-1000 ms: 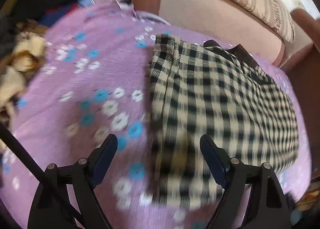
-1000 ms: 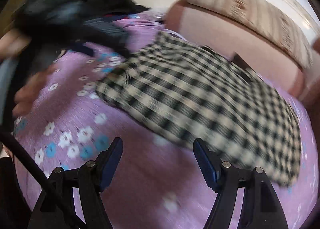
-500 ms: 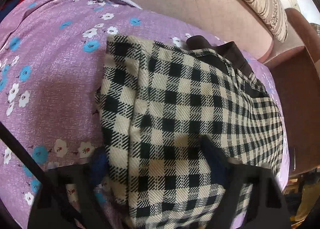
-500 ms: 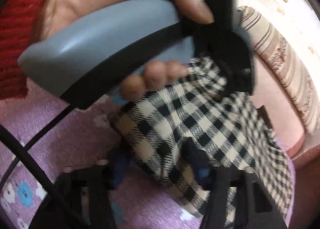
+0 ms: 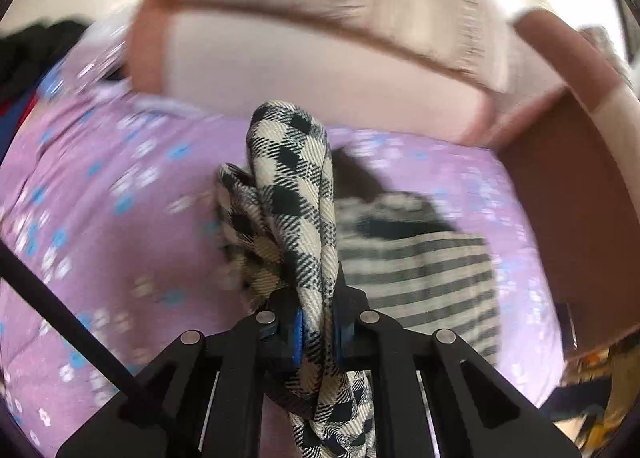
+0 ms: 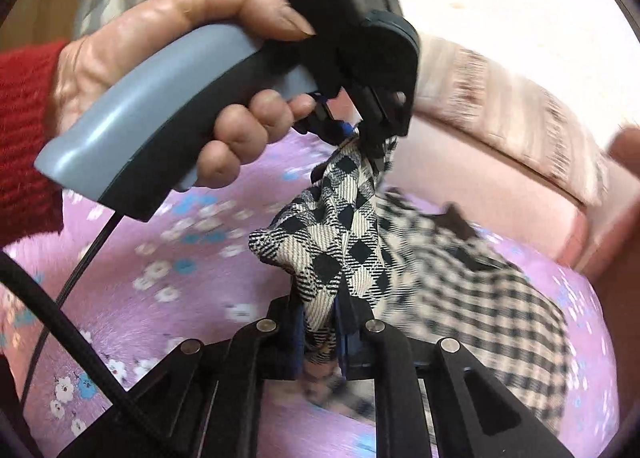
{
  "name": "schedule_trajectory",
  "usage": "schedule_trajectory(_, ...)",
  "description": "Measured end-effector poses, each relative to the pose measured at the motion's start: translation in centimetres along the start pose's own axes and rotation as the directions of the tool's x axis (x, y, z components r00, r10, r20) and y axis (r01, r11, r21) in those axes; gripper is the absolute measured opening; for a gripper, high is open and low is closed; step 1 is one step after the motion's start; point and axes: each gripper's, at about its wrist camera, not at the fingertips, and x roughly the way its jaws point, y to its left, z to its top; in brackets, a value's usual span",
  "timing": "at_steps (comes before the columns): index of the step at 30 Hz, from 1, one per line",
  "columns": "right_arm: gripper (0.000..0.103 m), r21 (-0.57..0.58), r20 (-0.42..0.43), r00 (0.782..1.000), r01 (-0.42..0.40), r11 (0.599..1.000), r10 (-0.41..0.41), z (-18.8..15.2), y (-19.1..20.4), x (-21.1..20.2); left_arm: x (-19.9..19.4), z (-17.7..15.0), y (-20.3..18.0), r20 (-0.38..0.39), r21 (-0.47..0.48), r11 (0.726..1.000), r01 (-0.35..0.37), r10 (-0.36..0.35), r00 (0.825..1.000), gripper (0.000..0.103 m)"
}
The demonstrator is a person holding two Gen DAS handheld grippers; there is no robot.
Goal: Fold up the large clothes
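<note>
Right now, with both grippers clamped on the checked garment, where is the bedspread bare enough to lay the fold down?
Bare purple bedspread lies left of the checked garment, toward the dark clothes pile. A narrower strip runs between garment and sofa. The right side is crowded by the garment itself.

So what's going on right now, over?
Left gripper shut on checked garment. Right gripper shut on it too. Garment edge lifted off purple bedspread. Nothing in the way.
</note>
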Motion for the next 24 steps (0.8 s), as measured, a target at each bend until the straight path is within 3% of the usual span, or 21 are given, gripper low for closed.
schedule_trajectory(6, 0.011, 0.233, -0.008, 0.994, 0.110, 0.966, -0.111, -3.0, -10.2, -3.7, 5.0, 1.2, -15.5, -0.061, 0.209, 0.975, 0.072, -0.061, 0.996, 0.008)
schedule_trajectory(11, 0.010, 0.375, -0.136, 0.976, 0.209, 0.903, -0.170, -8.2, -17.3, -3.3, 10.0, -0.3, -22.5, -0.132, 0.287, 0.956, 0.059, -0.021, 0.991, 0.012)
schedule_trajectory(14, 0.010, 0.475, -0.223, 0.965, 0.229, 0.849, -0.136, -11.6, -20.8, -2.3, 10.5, -1.1, -23.1, -0.134, 0.296, 0.954, 0.036, 0.004, 0.991, 0.038)
schedule_trajectory(17, 0.011, 0.546, -0.243, 0.969, 0.182, 0.818, -0.054, -13.3, -22.4, -2.1, 8.8, -1.6, -22.3, -0.102, 0.284, 0.959, 0.016, 0.014, 0.995, 0.043)
schedule_trajectory(18, 0.013, 0.553, -0.228, 0.973, 0.165, 0.817, -0.042, -13.4, -22.7, -2.8, 8.1, -1.8, -21.7, -0.084, 0.282, 0.959, -0.003, 0.027, 0.996, 0.049)
schedule_trajectory(21, 0.023, 0.590, -0.184, 0.983, 0.121, 0.798, -0.013, -13.4, -24.2, -5.1, 5.6, -3.1, -19.5, -0.014, 0.270, 0.961, -0.061, 0.067, 0.998, 0.058)
schedule_trajectory(24, 0.045, 0.656, -0.112, 0.994, 0.080, 0.751, -0.008, -12.8, -26.6, -7.3, 4.1, -5.3, -17.1, 0.026, 0.270, 0.953, -0.137, 0.135, 0.990, 0.058)
